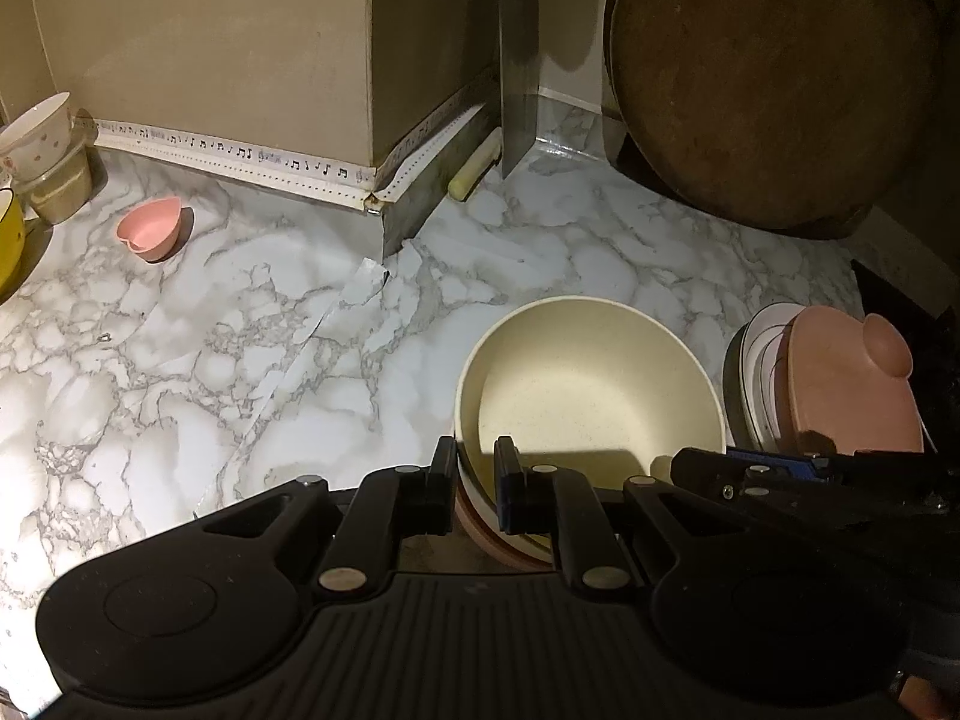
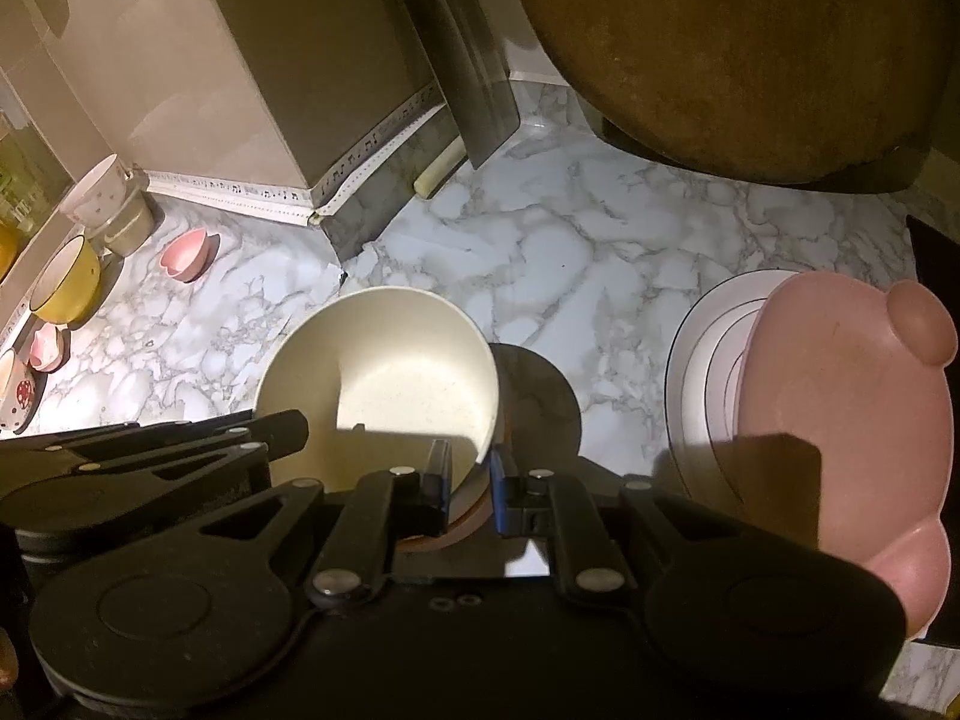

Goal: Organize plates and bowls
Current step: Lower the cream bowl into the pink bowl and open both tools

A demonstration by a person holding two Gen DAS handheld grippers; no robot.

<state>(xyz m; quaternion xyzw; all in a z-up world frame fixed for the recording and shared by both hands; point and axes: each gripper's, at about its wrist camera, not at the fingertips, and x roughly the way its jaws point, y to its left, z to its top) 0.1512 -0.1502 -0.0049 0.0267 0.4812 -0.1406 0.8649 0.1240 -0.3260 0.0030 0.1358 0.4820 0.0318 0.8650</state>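
My bench [image 1: 240, 312] is white marble with grey veins running all over it. The bowl [image 1: 588, 384] is cream, finely speckled inside, and a brownish-pink bowl [image 1: 480, 525] shows under it. My left tool [image 1: 474, 474] is black, with a blue pad on one finger; my right tool [image 2: 468, 480] is black with blue pads too. The bear-shaped plate [image 2: 852, 420] is dusty pink, on a white plate [image 2: 708, 372] ringed with thin dark lines. A small heart-shaped dish [image 1: 150, 231] is pink. One bowl [image 2: 66, 288] is yellow outside, white inside. The cup [image 1: 36, 135] is white with small red marks. The wall trim [image 1: 240, 153] is white with black music notes. The round board [image 1: 768, 72] is dark brown.
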